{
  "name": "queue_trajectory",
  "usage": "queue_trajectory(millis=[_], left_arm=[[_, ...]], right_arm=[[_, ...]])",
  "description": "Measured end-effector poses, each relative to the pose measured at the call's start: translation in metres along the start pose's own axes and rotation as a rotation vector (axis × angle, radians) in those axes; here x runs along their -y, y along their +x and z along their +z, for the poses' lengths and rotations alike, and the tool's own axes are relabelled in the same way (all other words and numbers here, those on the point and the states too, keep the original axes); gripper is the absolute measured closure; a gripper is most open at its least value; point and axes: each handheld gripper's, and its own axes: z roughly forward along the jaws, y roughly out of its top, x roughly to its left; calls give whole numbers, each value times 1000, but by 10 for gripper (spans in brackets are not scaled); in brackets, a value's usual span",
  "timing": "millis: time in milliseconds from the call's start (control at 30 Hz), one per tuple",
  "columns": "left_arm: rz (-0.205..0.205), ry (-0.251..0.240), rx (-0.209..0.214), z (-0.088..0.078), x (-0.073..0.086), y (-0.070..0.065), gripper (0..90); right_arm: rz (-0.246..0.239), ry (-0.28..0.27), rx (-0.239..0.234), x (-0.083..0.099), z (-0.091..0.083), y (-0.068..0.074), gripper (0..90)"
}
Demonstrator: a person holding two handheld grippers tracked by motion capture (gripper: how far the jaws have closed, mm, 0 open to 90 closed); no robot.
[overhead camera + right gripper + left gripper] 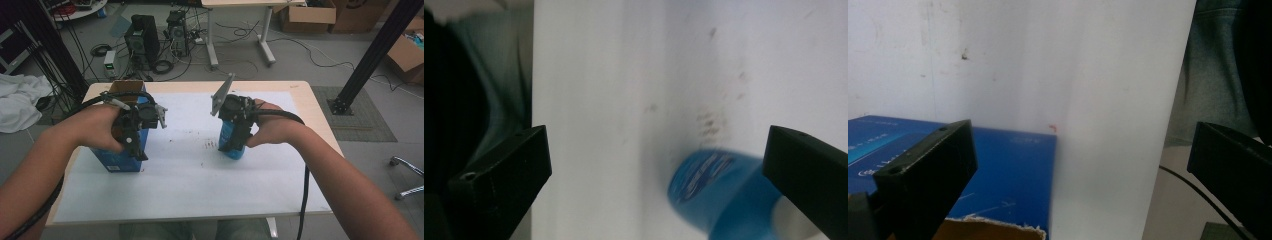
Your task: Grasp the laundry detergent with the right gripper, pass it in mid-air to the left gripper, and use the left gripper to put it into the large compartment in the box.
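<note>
A tall blue carton [117,161] with an open brown top stands at the left of the white sheet [190,185]. My left gripper [134,145] points down over its right side. In the left gripper view the jaws of the left gripper [1078,150] stand wide apart, and the carton [1008,180] lies by the left jaw, with nothing gripped. A blue can [234,152] stands upright near the middle of the sheet, under my right gripper [234,140]. The right gripper [656,150] is open too, with the blurred can [719,195] close to its right jaw.
Small dark specks [210,145] mark the sheet left of the can. The wooden table [305,107] ends just past the sheet on every side. Computer towers [142,37], cables and cardboard boxes [307,15] are on the floor beyond it.
</note>
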Motion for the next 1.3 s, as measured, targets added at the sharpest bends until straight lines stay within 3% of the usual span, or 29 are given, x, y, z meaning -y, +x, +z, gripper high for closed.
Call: queue_trajectory(millis=[167,300,467,600,800,933,1100,1300], left_arm=[[-9,-13,-5,-1,2,-1,1],[-11,-9,-7,-2,4,-2,1],[-14,-9,-11,-3,4,-1,1],[-6,-10,-13,-4,2,1,1],[7,-9,-10,-3,-3,2,1],[13,-16,-12,-3,-5,3,1],[15,-25,-10,-2,-5,2,1],[17,-26,-22,-5,-3,-1,1]], right_arm=[[92,-240,71,5,-22,-20,0],[170,-355,121,18,-39,-35,0],[248,-413,199,46,-51,-45,0],[305,-447,227,76,-58,-47,0],[364,-516,266,120,-62,-36,0],[354,-568,317,142,-60,-20,0],[360,-639,341,167,-43,-1,0],[392,-653,346,185,-8,9,0]])
